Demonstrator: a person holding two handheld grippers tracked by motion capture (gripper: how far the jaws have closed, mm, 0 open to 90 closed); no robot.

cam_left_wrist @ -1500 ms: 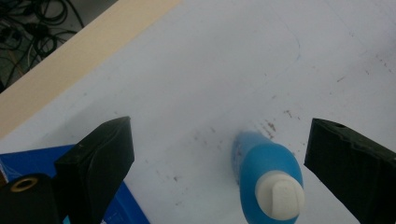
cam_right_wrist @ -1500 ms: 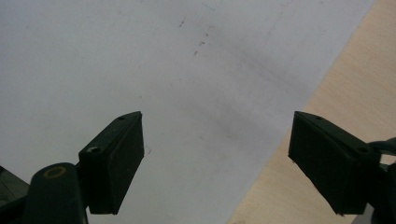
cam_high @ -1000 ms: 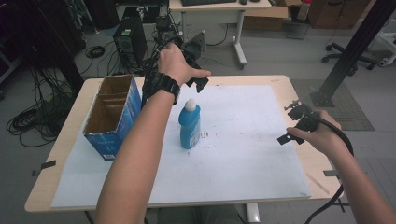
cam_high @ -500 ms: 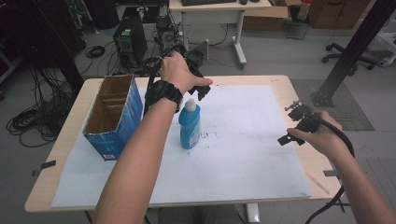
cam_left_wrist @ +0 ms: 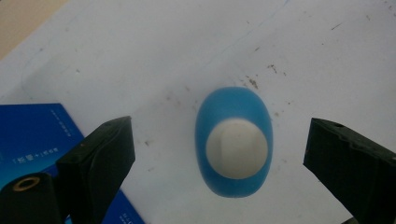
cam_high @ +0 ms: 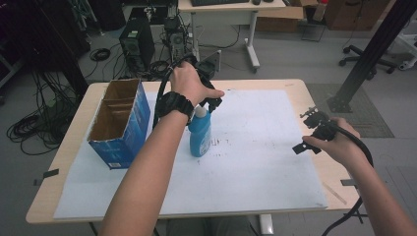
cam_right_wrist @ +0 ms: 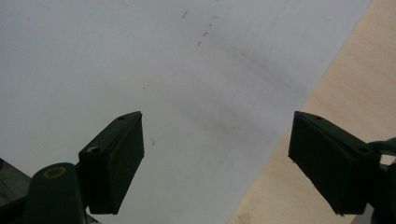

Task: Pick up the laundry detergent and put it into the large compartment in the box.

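Observation:
A blue bottle [cam_high: 200, 135] with a white cap stands upright on the white sheet [cam_high: 255, 147] near the table's middle. My left gripper [cam_high: 209, 101] hangs open directly above it, pointing down. In the left gripper view the bottle [cam_left_wrist: 234, 142] is seen from the top, its white cap [cam_left_wrist: 237, 148] centred between the two wide-apart jaws, which do not touch it. My right gripper [cam_high: 309, 132] is held open above the right side of the table. In the right gripper view its jaws stand wide over the white sheet [cam_right_wrist: 140, 70] and the wooden table edge [cam_right_wrist: 336, 84], with nothing between them.
An open blue cardboard box [cam_high: 120, 123] stands on the sheet just left of the bottle; its blue side [cam_left_wrist: 32, 135] shows beside the left jaw. The wooden table [cam_high: 314, 93] has bare strips at its edges. Desks, cables and a computer lie beyond the far edge.
My left gripper has moved toward me and come down over the bottle's cap. The right gripper has stayed where it was.

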